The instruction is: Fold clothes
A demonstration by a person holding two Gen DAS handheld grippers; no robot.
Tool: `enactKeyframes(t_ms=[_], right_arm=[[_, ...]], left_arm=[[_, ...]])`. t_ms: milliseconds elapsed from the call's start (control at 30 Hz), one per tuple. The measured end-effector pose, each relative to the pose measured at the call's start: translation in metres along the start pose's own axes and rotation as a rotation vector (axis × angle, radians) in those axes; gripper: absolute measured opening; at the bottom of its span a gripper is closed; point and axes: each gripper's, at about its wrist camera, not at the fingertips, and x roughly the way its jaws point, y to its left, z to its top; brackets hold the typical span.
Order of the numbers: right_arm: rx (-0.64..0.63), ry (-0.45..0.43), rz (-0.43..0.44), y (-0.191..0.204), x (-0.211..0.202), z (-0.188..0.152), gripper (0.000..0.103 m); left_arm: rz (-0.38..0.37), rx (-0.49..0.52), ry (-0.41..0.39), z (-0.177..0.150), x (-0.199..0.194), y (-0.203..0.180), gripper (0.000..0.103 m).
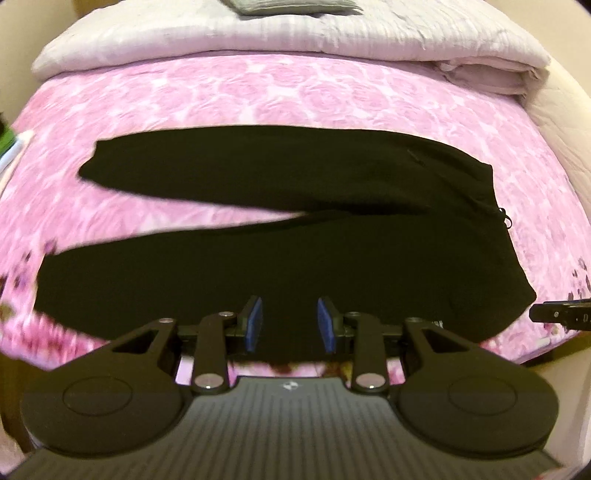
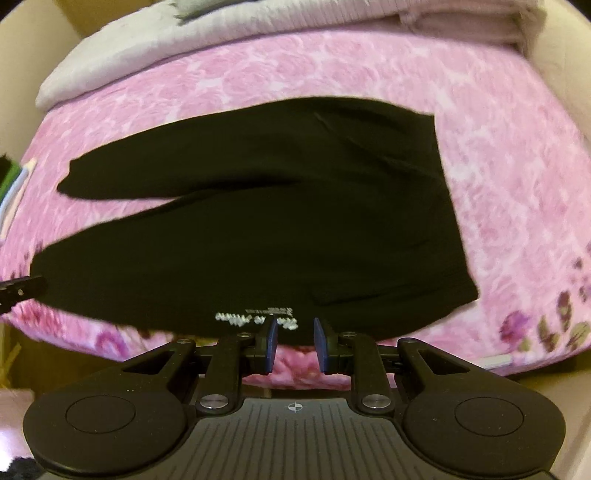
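Note:
Black trousers lie spread flat on a pink rose-patterned bedspread, legs pointing left and waistband at the right; they also show in the right wrist view. White lettering marks the near edge. My left gripper is open and empty, hovering at the near edge of the closer leg. My right gripper is open and empty, at the near edge by the lettering. The right gripper's tip shows at the far right in the left wrist view, and the left gripper's tip at the far left in the right wrist view.
A folded pale quilt lies across the far end of the bed, with a grey folded item on it. A green and white object sits at the bed's left edge. The bed's front edge drops off just below the trousers.

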Motion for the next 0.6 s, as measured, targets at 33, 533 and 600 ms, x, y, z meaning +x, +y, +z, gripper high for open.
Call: enactKeyframes(t_ms=[33,533,600], right_arm=[[0.022,0.005,0.006,-0.001,0.005,0.007,0.022],[0.154,-0.014,0.002,-0.02,0.092,0.099,0.022],[0.146,-0.033,0.013,-0.025,0.106,0.113,0.022]], left_arm=[[-0.011,0.016,0.006,0.01,0.008,0.004,0.029],[-0.157,0.158,-0.001,0.114,0.139,0.047,0.03],[-0.161,0.162,-0.007,0.122,0.158,0.046,0.03]])
